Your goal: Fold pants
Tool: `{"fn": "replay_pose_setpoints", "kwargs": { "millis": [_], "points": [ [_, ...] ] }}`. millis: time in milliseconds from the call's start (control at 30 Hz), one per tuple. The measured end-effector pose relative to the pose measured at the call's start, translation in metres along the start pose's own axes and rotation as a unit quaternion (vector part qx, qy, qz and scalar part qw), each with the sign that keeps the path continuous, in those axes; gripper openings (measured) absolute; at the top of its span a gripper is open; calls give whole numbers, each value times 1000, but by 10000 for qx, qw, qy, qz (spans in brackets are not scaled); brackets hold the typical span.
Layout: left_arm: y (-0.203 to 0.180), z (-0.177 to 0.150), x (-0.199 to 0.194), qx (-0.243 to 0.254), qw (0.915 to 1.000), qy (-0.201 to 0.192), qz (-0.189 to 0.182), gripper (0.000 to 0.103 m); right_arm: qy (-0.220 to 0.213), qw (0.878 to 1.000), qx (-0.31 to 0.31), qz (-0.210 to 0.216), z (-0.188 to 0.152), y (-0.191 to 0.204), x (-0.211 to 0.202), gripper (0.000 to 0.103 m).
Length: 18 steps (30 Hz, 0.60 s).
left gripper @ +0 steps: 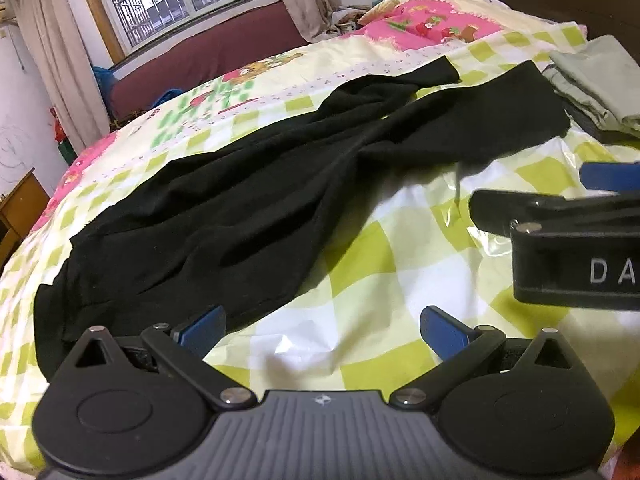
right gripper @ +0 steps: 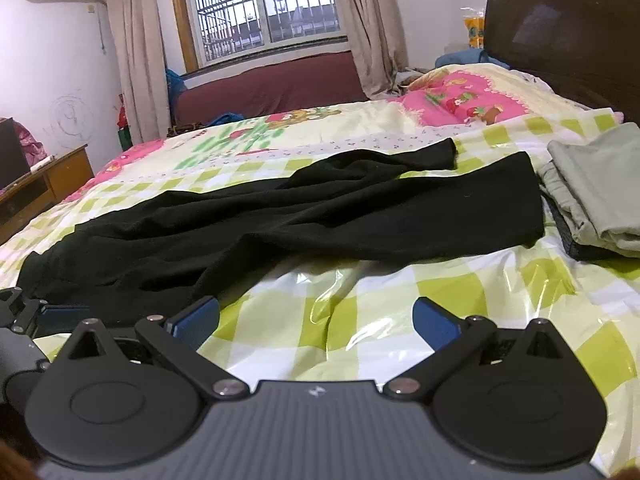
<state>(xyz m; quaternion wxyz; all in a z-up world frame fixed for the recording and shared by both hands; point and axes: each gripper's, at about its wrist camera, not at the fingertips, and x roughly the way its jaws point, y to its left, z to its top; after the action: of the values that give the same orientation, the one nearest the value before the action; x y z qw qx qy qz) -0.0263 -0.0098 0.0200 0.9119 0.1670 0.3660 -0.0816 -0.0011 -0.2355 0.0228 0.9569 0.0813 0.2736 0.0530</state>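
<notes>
Black pants lie spread and rumpled across the bed, waist at the near left, legs reaching to the far right; they also show in the right wrist view. My left gripper is open and empty, just off the pants' near edge by the waist. My right gripper is open and empty above the checked quilt, in front of the pants' middle. The right gripper's body shows at the right edge of the left wrist view.
The bed has a green-checked quilt with a pink patterned part at the far side. A folded grey-green garment stack lies at the right by the pant legs. Dark headboard at right, wooden desk at left.
</notes>
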Motion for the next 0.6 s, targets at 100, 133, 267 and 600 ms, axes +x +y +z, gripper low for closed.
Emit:
{"fn": "replay_pose_setpoints", "kwargs": {
  "millis": [100, 133, 267, 600],
  "points": [
    [4, -1, 8, -108, 9999, 44, -58, 103, 91, 9999, 25, -66, -2, -1, 6, 102],
    [4, -2, 11, -118, 9999, 48, -64, 103, 136, 9999, 34, -71, -2, -1, 10, 102],
    [9, -6, 26, -74, 9999, 123, -29, 103, 360, 9993, 17, -47, 0, 4, 25, 102],
    [73, -5, 34, -602, 9977, 149, 257, 103, 574, 9960, -279, 624, 19, 46, 56, 102]
  ]
}}
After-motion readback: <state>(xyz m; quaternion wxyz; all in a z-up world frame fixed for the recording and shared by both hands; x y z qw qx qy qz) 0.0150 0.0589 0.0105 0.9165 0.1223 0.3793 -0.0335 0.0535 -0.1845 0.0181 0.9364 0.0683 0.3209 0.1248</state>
